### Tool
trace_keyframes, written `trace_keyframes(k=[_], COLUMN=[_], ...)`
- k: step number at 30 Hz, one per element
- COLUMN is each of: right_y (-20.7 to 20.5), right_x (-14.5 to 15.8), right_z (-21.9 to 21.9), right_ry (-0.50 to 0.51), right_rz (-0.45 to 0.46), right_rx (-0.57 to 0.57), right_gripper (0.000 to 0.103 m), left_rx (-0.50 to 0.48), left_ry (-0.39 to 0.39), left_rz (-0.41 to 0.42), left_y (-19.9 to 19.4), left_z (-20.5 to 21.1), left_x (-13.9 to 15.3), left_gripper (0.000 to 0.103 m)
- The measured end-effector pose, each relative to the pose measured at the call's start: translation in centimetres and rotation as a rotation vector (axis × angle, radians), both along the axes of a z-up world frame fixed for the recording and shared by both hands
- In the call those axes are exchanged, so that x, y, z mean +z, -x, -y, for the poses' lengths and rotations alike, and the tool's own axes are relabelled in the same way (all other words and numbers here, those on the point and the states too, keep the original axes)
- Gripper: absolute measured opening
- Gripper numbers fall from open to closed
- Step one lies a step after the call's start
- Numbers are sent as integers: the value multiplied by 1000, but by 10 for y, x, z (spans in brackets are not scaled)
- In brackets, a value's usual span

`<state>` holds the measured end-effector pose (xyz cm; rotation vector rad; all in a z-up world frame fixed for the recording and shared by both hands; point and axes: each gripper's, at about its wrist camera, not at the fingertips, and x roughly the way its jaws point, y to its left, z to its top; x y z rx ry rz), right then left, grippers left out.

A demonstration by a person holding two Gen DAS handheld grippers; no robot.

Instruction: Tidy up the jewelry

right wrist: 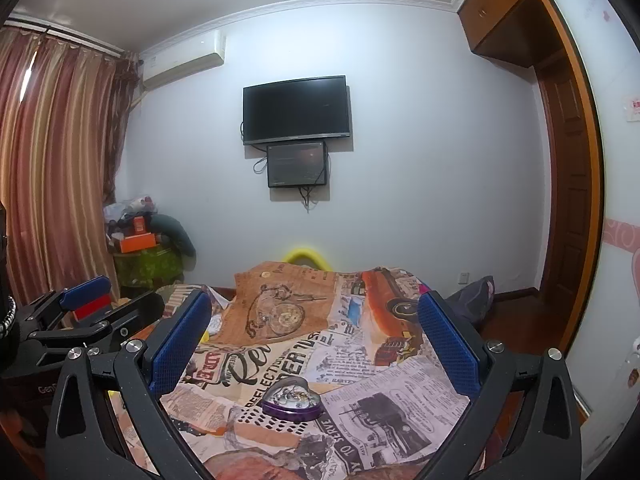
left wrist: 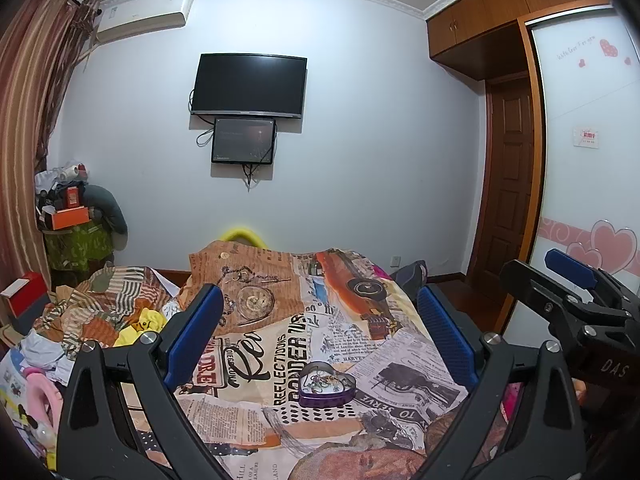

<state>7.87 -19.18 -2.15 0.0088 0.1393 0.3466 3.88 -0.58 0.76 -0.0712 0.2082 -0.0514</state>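
Collage bedspread (left wrist: 304,344), heart tin (left wrist: 327,385) contents tangled, indistinct, both hand-held grippers spread, empty

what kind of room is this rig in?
Most likely a home bedroom. A bed with a newspaper-print cover fills the foreground, a TV hangs on the far wall, and a built-in wardrobe with heart decals stands on the right. A heart-shaped tin of jewelry sits on the cover.
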Motion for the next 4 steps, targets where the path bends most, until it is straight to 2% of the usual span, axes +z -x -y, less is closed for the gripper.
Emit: trace_keyframes(k=[4], right_y=[-1], right_x=[-1], right_z=[0], right_ry=[-1], right_rz=[-4], right_rx=[-2], right_gripper=[102], left_rx=[-1], left_ry=[-2], left_rz=[-2], left_y=[-2], left_z=[0], left_x=[0], left_gripper=[98])
